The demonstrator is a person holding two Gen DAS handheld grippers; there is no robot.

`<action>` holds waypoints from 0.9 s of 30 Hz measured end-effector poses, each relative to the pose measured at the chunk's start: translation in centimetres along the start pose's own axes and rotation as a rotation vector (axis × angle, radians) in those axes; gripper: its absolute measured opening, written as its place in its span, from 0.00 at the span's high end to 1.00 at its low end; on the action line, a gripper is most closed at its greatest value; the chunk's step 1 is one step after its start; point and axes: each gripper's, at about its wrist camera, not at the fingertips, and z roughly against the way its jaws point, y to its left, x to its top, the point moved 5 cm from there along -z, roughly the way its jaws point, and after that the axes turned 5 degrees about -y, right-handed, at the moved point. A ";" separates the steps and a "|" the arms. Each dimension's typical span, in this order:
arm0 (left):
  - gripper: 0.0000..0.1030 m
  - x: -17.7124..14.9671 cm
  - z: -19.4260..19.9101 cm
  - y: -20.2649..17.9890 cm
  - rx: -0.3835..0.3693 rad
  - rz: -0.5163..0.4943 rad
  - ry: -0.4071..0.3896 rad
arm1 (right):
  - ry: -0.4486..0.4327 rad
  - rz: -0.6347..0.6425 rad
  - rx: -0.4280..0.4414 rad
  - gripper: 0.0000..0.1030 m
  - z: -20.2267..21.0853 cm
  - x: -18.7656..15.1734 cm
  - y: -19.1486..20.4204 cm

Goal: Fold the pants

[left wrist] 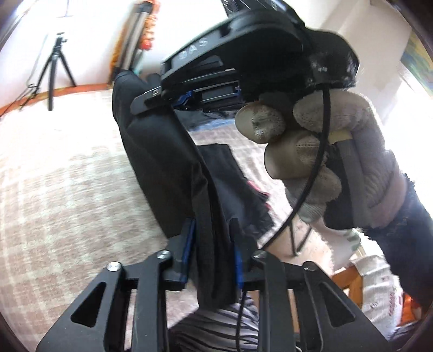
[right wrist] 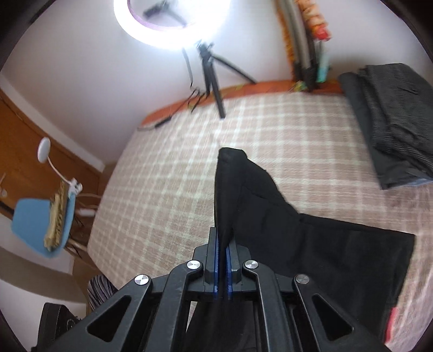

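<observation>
Left hand-held gripper [left wrist: 213, 257] pinches a thick fold of the black pants [left wrist: 162, 162], lifted above the checked bed [left wrist: 67, 176]. Right hand-held gripper [right wrist: 222, 260] is pressed together on another edge of the pants [right wrist: 311, 243], which trail onto the bed [right wrist: 176, 176]. Folded dark clothes [right wrist: 392, 130] lie well apart.

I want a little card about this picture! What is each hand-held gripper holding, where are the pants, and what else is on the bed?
left hand-held gripper: shut on the black pants
right hand-held gripper: shut on the black pants, also seen from the left wrist
pants position: lifted edge held up, rest draped on the checked bedcover
other clothes: dark folded stack at the bed's far right
also there: tripod with a glowing ring light
</observation>
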 end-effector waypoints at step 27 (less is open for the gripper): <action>0.58 -1.5 -8.4 -1.9 0.036 -0.316 0.159 | -0.034 -0.130 -0.136 0.99 3.8 -1.5 -20.4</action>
